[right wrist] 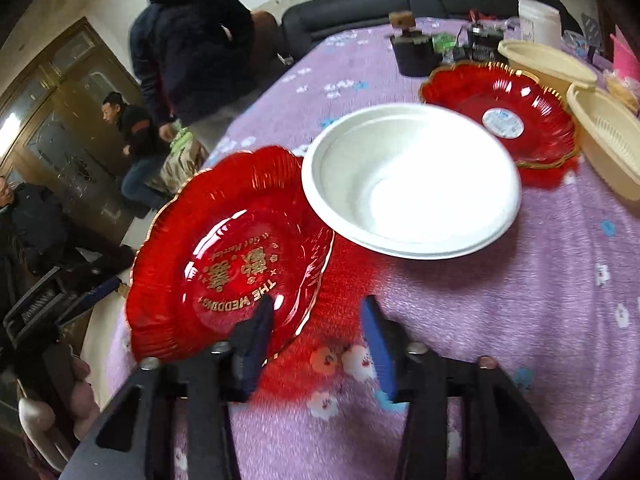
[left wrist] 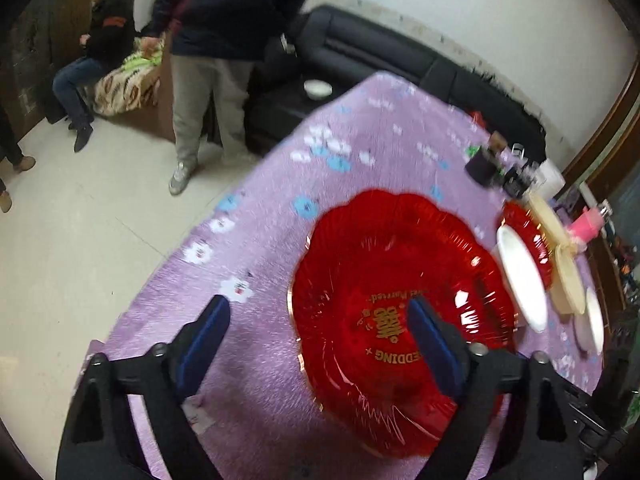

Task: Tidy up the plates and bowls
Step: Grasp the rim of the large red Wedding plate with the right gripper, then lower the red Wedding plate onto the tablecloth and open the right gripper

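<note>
A large red scalloped plate with gold lettering lies on the purple tablecloth. My left gripper is open over the plate's left rim: one blue finger is outside it, the other over its centre. My right gripper is open, its left finger above the plate's near rim. A white bowl rests beside the plate, its rim overlapping the plate's edge. A second red plate sits farther back.
Cream baskets stand at the right. A dark pot, small items and a white tub are at the far end. Another white dish lies near the right edge. People stand and sit left of the table.
</note>
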